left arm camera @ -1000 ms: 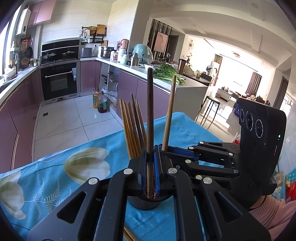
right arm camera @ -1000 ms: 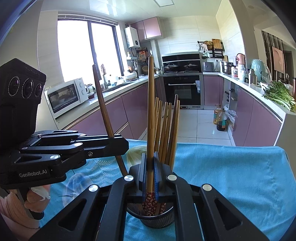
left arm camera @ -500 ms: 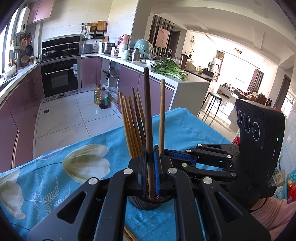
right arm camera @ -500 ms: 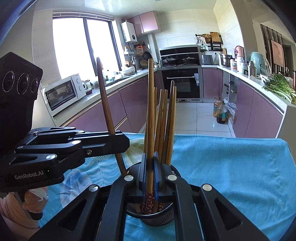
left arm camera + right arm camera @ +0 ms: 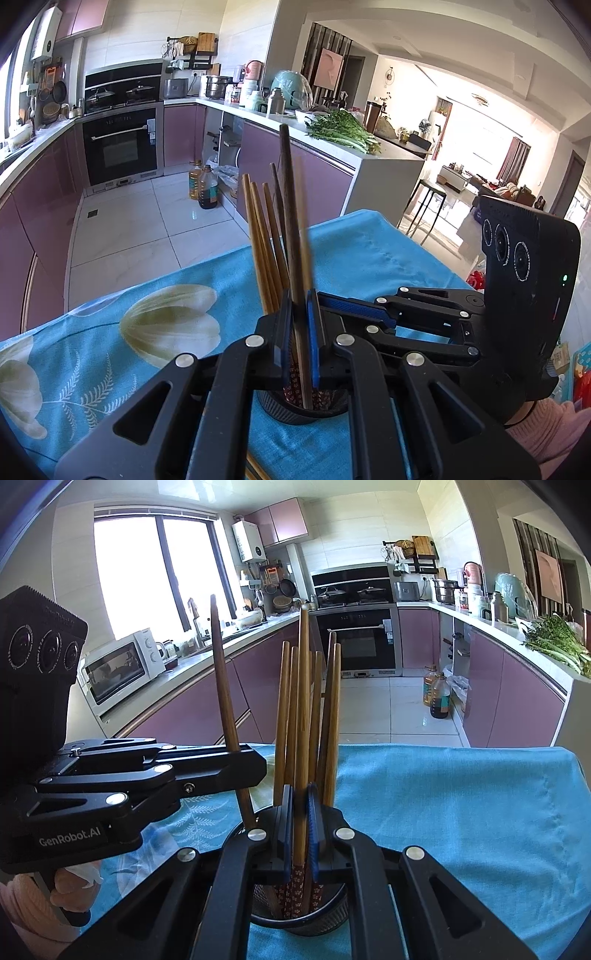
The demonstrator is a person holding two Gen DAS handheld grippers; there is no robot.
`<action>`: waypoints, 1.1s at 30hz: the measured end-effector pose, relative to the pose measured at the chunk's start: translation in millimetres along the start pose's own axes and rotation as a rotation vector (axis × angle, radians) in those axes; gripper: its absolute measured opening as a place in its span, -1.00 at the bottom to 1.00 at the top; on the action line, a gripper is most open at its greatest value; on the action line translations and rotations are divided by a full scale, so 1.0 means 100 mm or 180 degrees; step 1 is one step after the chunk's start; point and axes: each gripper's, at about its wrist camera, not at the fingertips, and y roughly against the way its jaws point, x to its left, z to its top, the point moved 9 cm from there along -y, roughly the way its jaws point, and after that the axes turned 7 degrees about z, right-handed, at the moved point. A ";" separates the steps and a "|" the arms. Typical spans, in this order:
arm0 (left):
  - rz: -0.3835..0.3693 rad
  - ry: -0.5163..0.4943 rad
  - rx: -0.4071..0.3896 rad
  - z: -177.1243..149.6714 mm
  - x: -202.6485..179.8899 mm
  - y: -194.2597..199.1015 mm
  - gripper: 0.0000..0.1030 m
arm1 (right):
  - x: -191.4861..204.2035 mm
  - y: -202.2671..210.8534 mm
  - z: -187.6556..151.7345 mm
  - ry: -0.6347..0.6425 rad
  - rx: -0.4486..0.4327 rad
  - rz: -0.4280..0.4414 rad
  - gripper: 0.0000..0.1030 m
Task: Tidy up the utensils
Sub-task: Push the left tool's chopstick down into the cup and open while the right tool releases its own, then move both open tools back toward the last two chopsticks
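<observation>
Both jaws clamped, one chopstick each: left gripper [image 5: 299, 343] dark chopstick [image 5: 290, 221], right gripper [image 5: 300, 830] light chopstick [image 5: 303, 709], tips over holder [image 5: 299, 919]. Risk: early release → bounce off rim, or jaws collide, tip holder.

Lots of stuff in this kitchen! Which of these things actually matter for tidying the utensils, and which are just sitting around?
Part of the job:
dark chopstick in the left gripper
light chopstick in the right gripper
black holder with the other chopsticks

Just lying about:
greens
oil bottles
microwave
blue tablecloth
</observation>
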 end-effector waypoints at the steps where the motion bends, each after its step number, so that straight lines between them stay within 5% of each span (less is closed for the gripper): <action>1: -0.0001 0.0008 0.0009 -0.01 0.01 -0.01 -0.84 | -0.01 0.00 0.00 -0.0008 -0.0001 0.0001 -0.85; 17: 0.0029 0.0072 -0.0007 -0.19 0.13 -0.01 -0.83 | -0.01 0.14 -0.10 -0.0048 -0.0047 0.0001 -0.71; 23: 0.0126 0.0137 -0.0067 -0.34 0.22 0.17 -0.62 | 0.12 0.25 -0.16 0.0029 -0.0055 0.0102 -0.60; 33: 0.0628 0.0139 -0.0118 -0.76 0.52 0.45 -0.08 | 0.63 0.35 -0.44 0.0367 0.0099 0.0411 -0.27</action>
